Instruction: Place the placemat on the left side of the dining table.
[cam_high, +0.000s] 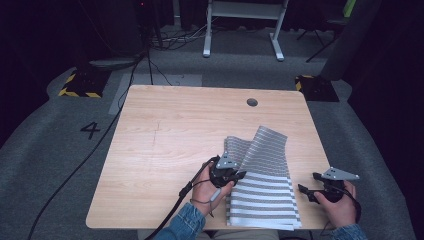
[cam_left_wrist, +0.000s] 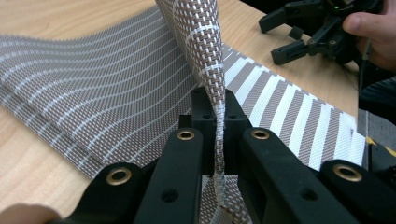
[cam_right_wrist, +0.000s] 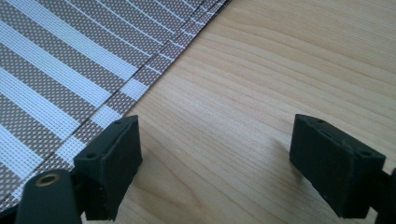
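Note:
A stack of brown-and-white striped woven placemats (cam_high: 265, 200) lies at the front right of the wooden table (cam_high: 165, 130). The top placemat (cam_left_wrist: 198, 37) is bent up from its left edge, and my left gripper (cam_left_wrist: 218, 109) is shut on that edge, the weave pinched between its pads. From the high view, the left gripper (cam_high: 240, 176) sits at the stack's left side. My right gripper (cam_high: 309, 186) stands open just right of the stack. Its jaws (cam_right_wrist: 215, 154) are wide apart above bare wood, with the placemats' edge (cam_right_wrist: 70, 60) beside its left jaw. Across the mats, the right gripper (cam_left_wrist: 285, 35) is seen open.
A round cable hole (cam_high: 252, 102) is at the table's far right. A black cable (cam_high: 100, 145) trails off the table's left side to the floor. Behind stand a white desk frame (cam_high: 245, 30) and yellow-black striped blocks (cam_high: 80, 82).

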